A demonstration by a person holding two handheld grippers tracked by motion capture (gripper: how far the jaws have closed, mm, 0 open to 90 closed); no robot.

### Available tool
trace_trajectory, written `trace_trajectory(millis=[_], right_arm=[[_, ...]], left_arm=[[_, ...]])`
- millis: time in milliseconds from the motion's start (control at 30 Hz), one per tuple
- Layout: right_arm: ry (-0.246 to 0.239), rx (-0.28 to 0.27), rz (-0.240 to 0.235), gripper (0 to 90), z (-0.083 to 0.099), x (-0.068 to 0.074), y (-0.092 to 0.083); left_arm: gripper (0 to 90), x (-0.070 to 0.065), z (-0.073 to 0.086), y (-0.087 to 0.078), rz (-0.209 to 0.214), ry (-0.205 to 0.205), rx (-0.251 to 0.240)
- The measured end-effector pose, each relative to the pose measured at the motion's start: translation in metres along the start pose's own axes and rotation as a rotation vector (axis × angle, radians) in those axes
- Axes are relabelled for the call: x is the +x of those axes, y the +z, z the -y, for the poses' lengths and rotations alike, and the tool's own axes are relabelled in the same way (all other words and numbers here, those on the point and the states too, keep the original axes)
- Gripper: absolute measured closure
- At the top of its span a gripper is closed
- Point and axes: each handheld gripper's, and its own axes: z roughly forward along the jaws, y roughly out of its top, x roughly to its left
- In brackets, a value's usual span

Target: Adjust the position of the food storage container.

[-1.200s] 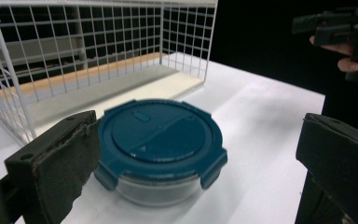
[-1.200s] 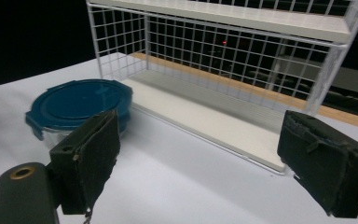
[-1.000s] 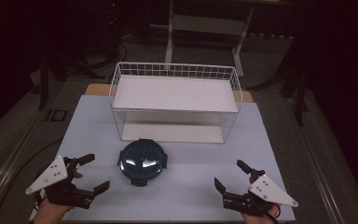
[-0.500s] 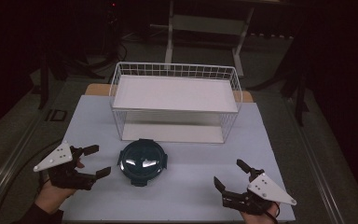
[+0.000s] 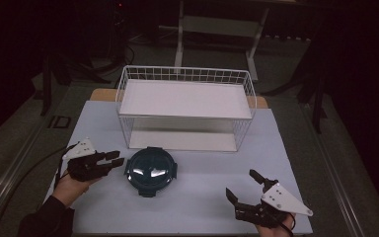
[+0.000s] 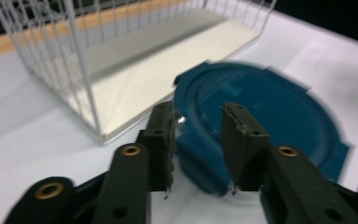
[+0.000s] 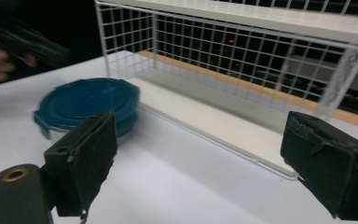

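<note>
I see the blue lidded container on the white desk, just in front of the wire rack. My left gripper is at the container's left rim, its jaws having just narrowed around the edge; whether they press it, I cannot tell. My right gripper rests well right of the container, jaws wide and empty.

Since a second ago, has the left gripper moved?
Yes. The left gripper has moved up the high view and rightward, toward the blue round container in front of the wire rack. Its jaws have just been closing, now straddling the container's rim.
</note>
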Motion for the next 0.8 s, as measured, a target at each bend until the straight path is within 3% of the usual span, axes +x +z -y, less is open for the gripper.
trace_trajectory(millis=[133, 200, 300, 533, 800], right_arm=[[0.012, -0.007, -0.011, 10.7, 0.0, -0.001, -0.001], [0.018, -0.007, -0.013, 10.7, 0.0, -0.002, -0.002], [0.02, -0.002, -0.013, 10.7, 0.001, -0.003, -0.001], [0.002, 0.024, -0.036, 10.7, 0.002, -0.002, -0.002], [0.024, 0.018, -0.04, 10.7, 0.002, -0.005, -0.003]], left_arm=[[73.0, 0.003, 0.006, 0.005, -0.019, 0.001, 0.035], [83.8, 0.005, 0.01, 0.007, -0.034, 0.004, 0.066], [89.3, 0.007, 0.017, 0.01, -0.033, 0.012, 0.121], [89.5, 0.002, 0.02, 0.02, 0.009, 0.017, 0.16], [89.5, -0.001, 0.019, 0.022, 0.012, 0.018, 0.165]])
